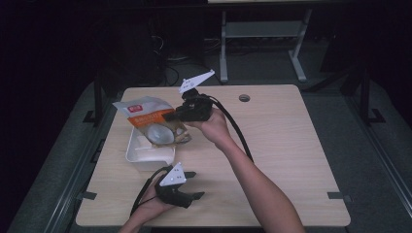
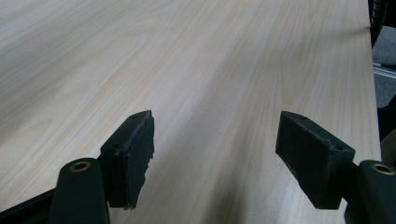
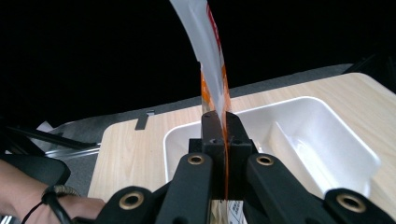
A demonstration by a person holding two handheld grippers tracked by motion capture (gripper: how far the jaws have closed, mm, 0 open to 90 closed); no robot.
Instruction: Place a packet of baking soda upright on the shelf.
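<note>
Packet: one snack bag (image 1: pixel 154 121), orange and white with a clear window, held in the air over the white tray (image 1: pixel 145 155), tilted, top edge toward the desk's far left.
Right tool (image 1: pixel 171 116): jaws clamped flat on the bag's thin edge; in the right gripper view the film (image 3: pixel 212 70) rises out of the closed pads and curves up.
Left tool (image 1: pixel 193 184): jaws wide apart, nothing between them, resting low at the near edge of the desk (image 1: pixel 282 145).
Handling: light, I judge; soft crinkly film, slick, and it flexes from the pinch. Contents look loose, so they may shift and swing the bag.
Where to grip: the flat sealed edge, as now; squeezing the filled belly risks crushing what is inside.
Tray: one, rigid plastic, two compartments split by a divider (image 3: pixel 285 140), both bare in the right gripper view.
Count: one bag, one tray, two tools.
</note>
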